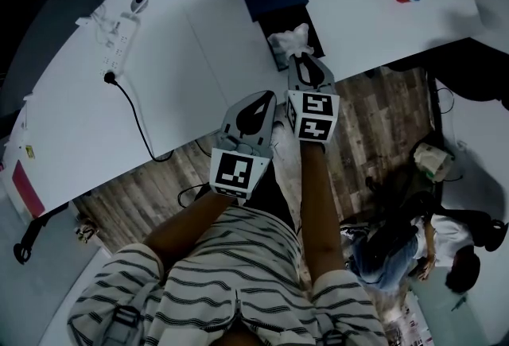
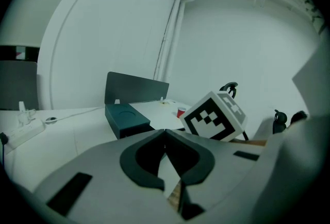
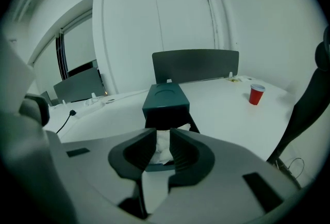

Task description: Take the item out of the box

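Fingers first: on the right gripper, nipped to a narrow gap on the crumpled white item, apparently gripping its near edge. Still lying in the pulled-out tray at the box's near end. Reached in low along that tray, probably so as to draw the wad straight back without catching the walls. On the left gripper, pressed together on nothing; held back, short of the box and off its near end, likely to stay clear yet ready to steady the box.
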Demonstrator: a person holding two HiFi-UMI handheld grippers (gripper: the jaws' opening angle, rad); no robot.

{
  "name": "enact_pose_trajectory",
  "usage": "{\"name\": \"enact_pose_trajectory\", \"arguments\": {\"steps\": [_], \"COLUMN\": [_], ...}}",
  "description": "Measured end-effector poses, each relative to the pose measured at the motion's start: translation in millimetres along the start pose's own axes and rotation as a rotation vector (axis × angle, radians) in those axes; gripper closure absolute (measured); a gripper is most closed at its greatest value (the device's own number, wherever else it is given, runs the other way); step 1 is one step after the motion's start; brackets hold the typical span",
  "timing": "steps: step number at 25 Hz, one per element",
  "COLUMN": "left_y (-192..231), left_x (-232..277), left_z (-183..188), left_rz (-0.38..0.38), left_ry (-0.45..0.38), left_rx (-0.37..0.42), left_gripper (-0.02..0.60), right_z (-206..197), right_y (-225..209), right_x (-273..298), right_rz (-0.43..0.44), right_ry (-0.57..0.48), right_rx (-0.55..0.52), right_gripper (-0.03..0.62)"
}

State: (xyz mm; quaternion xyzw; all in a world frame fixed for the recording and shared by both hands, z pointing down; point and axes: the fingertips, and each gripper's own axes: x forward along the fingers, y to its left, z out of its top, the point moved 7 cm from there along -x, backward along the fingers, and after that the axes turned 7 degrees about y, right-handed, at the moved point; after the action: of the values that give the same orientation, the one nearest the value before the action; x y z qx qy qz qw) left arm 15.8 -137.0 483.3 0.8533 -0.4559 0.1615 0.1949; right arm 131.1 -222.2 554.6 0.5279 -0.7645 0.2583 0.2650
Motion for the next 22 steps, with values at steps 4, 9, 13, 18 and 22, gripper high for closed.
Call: {"name": "enact_pose_trajectory", "arguments": {"steps": [4,9,13,18,22], "left_y": [-0.2,-0.6,0.4,0.6,1.5], "left_x": [0.1,0.2,1.1,2.2,2.4], "left_z": [-3.1,-5.1,-6.9,-9.8,-12.2], "left_rz": [-0.002,-0.004,-0.009,-0.010,-0.008], "left_ry": [0.005,0.009,0.015,0.018,0.019], "left_rx": [-0.006,-0.009,-0.013,-0.018,-0.025], "left_gripper": [0.557,0.557,0.557,0.557,0.557], "right_z": [-4.7,-9.9,-11.3,-12.4,-12.3], "right_y": [-1.3,-2.0,-3.1,-7.0,-6.7], "right_x": [12.8,24.2,32.0,40.0,47.2], "right_rz": [-0.009,-0.026,-0.024,-0.034,-0.035], "right_ry": [0.036,0.082,0.105,0.127,0.160], "right_rx": [-0.016,-0.034,-0.035,-0.045,-0.053], "right_gripper": [0.505,0.505,0.505,0.505,0.505]}}
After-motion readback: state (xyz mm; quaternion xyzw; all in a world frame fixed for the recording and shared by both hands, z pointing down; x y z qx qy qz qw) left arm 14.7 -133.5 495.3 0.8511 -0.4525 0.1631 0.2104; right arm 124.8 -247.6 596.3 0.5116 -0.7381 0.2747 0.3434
